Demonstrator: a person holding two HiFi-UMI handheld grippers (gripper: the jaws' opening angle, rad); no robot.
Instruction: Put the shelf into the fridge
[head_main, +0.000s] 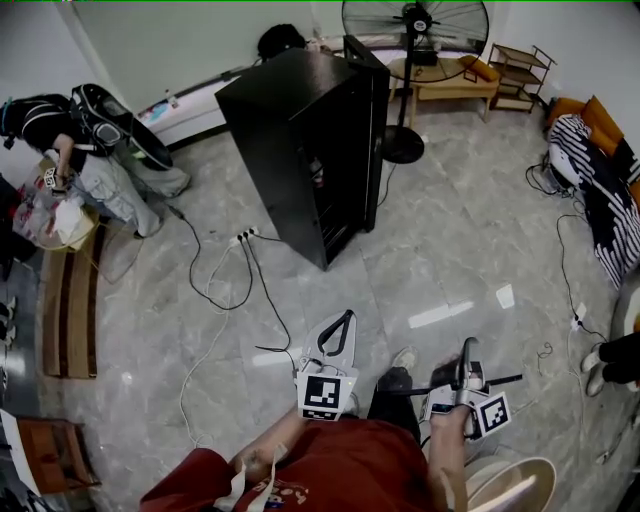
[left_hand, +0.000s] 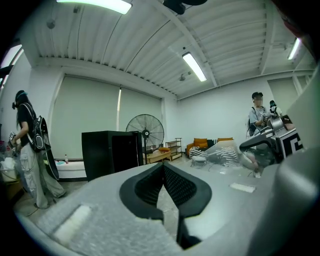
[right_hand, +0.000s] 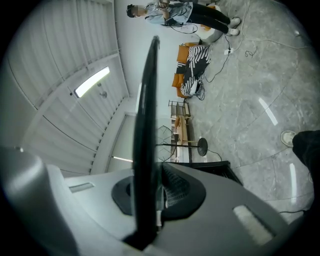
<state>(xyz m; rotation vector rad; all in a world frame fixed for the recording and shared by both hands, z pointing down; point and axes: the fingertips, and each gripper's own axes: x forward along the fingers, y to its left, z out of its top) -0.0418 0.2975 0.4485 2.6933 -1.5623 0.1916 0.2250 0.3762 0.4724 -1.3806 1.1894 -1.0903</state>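
The black fridge (head_main: 300, 150) stands on the floor ahead of me with its door open; it also shows in the left gripper view (left_hand: 107, 152). My right gripper (head_main: 467, 347) is shut on the shelf, whose black edge (right_hand: 147, 125) runs upright between the jaws. That edge shows as a dark bar (head_main: 503, 380) by my right hand. The shelf's clear pane (left_hand: 225, 150) is faintly visible to the right in the left gripper view. My left gripper (head_main: 345, 318) points toward the fridge, jaws shut (left_hand: 162, 167), with nothing seen between them.
Cables and a power strip (head_main: 245, 236) lie on the floor left of the fridge. A standing fan (head_main: 415, 20) and a wooden table (head_main: 450, 80) are behind it. A person (head_main: 90, 150) stands at the left. A sofa with a striped cloth (head_main: 600, 170) is at the right.
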